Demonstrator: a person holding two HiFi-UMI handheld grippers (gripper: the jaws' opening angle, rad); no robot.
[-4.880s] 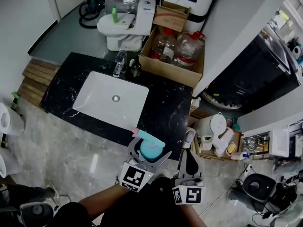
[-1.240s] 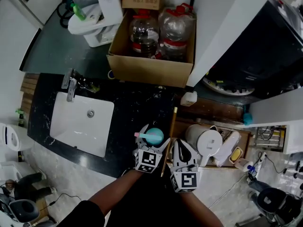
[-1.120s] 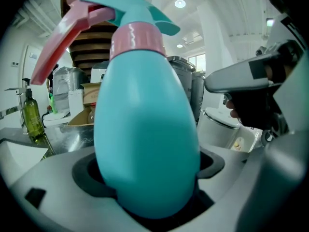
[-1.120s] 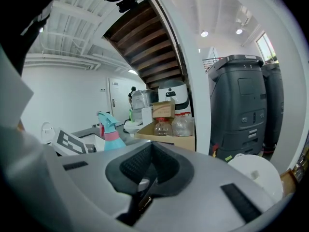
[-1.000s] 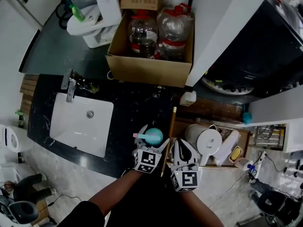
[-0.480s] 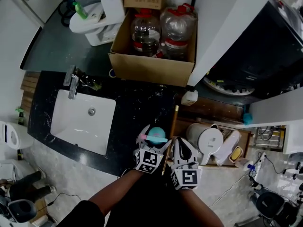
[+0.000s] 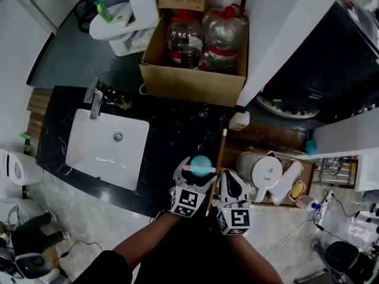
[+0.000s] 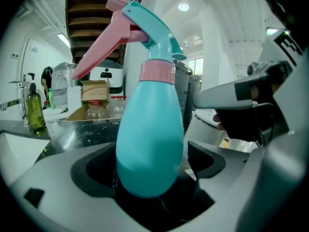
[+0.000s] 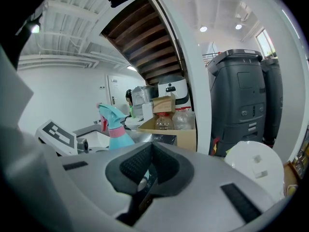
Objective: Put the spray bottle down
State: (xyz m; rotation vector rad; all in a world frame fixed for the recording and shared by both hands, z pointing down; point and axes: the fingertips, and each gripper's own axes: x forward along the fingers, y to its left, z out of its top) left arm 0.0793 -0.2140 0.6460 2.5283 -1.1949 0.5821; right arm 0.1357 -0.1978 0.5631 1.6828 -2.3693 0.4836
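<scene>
Two grippers side by side at the near edge of the black marble counter [image 7: 177,129] in the head view: left gripper [image 7: 196,176], right gripper [image 7: 230,185]. Teal teardrop plastic spray bottle with pink trigger [image 7: 200,165] upright between the left jaws. Left gripper view: jaws apart, a gap on each side of the bottle, base on the counter. Right gripper view: jaws pressed together, empty.
</scene>
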